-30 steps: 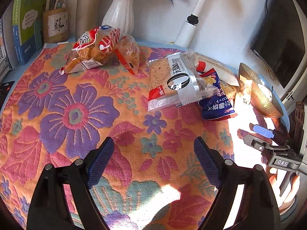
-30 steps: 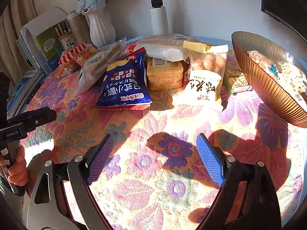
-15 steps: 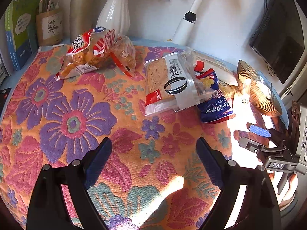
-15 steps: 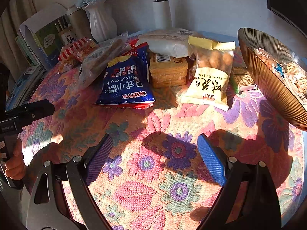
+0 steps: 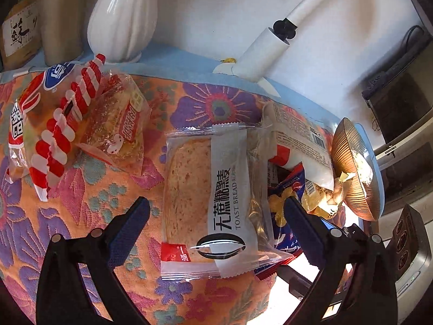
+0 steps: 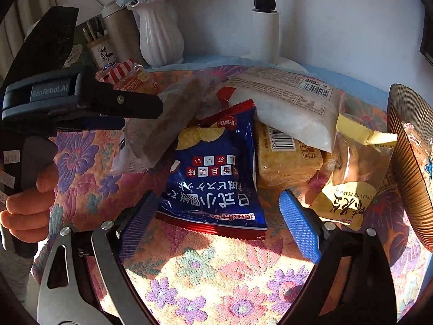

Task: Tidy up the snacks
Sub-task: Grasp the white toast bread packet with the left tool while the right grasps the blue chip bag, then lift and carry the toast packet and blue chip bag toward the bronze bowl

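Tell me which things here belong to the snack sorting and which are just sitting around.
Part of the job: toast bread pack, blue chip bag, peanut bag, red-striped bread bag, ribbed gold bowl, left gripper, right gripper.

Just lying about: white vase, pen holder, white lamp post.

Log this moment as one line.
left gripper: open, straddling toast bread pack | right gripper: open, at blue chip bag

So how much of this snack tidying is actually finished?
Barely begun. A few packets already sit in the ribbed bronze bowl. Nothing is held: the left gripper has open jaws on either side of the clear toast bread packet, and the right gripper is open at the blue crisp bag. The other packets lie loose on the floral cloth.
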Demonstrator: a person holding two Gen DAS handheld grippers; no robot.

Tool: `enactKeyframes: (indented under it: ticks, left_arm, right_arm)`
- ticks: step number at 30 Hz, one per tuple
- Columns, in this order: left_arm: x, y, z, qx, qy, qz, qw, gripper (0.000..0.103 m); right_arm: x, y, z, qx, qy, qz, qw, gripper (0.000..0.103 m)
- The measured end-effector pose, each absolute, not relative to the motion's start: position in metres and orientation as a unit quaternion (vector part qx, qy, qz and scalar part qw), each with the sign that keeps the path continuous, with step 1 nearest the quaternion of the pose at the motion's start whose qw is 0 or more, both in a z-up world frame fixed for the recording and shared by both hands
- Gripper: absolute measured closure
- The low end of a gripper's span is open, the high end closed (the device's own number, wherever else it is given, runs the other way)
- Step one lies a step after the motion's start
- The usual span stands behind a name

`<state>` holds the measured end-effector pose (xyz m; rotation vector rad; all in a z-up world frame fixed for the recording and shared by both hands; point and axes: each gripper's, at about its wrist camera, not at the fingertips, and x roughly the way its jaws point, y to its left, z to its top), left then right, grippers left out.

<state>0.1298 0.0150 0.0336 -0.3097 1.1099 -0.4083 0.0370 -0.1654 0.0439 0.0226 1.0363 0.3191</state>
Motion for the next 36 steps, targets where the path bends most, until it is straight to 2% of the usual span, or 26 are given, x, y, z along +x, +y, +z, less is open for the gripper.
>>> enactKeyframes:
  ticks: [4, 6, 9, 10, 14, 15, 16, 19, 32, 35, 36]
  left_arm:
    - [0.140, 0.008, 0.018, -0.148, 0.539, -0.193, 0.807, 0.015]
    - [0.140, 0.004, 0.017, -0.141, 0.530, -0.192, 0.814, 0.015]
    - [0.137, -0.002, 0.018, -0.132, 0.526, -0.192, 0.818, 0.024]
    - [0.136, -0.005, 0.019, -0.128, 0.526, -0.188, 0.820, 0.029]
    - [0.128, -0.010, 0.022, -0.112, 0.523, -0.179, 0.826, 0.033]
    - [0.125, -0.010, 0.023, -0.107, 0.521, -0.177, 0.828, 0.033]
    - [0.121, -0.011, 0.023, -0.102, 0.520, -0.175, 0.830, 0.033]
    - [0.102, -0.008, 0.030, -0.091, 0.514, -0.180, 0.834, 0.034]
    - [-0.025, 0.024, 0.038, -0.035, 0.492, -0.200, 0.846, 0.033]
    - [-0.037, 0.020, 0.032, -0.024, 0.492, -0.200, 0.847, 0.033]
    - [-0.040, 0.017, 0.029, -0.020, 0.493, -0.199, 0.847, 0.033]
  right_arm:
    - [0.045, -0.160, 0.034, 0.014, 0.499, 0.157, 0.852, 0.016]
    - [0.045, -0.160, 0.032, 0.016, 0.498, 0.158, 0.853, 0.016]
    - [0.046, -0.155, 0.032, 0.019, 0.501, 0.168, 0.849, 0.029]
    - [0.045, -0.153, 0.032, 0.009, 0.501, 0.158, 0.851, 0.029]
    - [0.032, -0.152, 0.038, 0.005, 0.496, 0.153, 0.855, 0.037]
    - [0.027, -0.156, 0.041, 0.012, 0.492, 0.154, 0.857, 0.051]
    - [0.022, -0.159, 0.044, 0.020, 0.492, 0.161, 0.855, 0.057]
    - [0.005, -0.173, 0.053, 0.037, 0.492, 0.162, 0.855, 0.062]
    - [-0.102, -0.236, 0.052, 0.121, 0.526, 0.193, 0.819, 0.064]
    - [-0.117, -0.251, 0.051, 0.124, 0.534, 0.173, 0.818, 0.056]
    - [-0.119, -0.255, 0.051, 0.127, 0.535, 0.167, 0.819, 0.050]
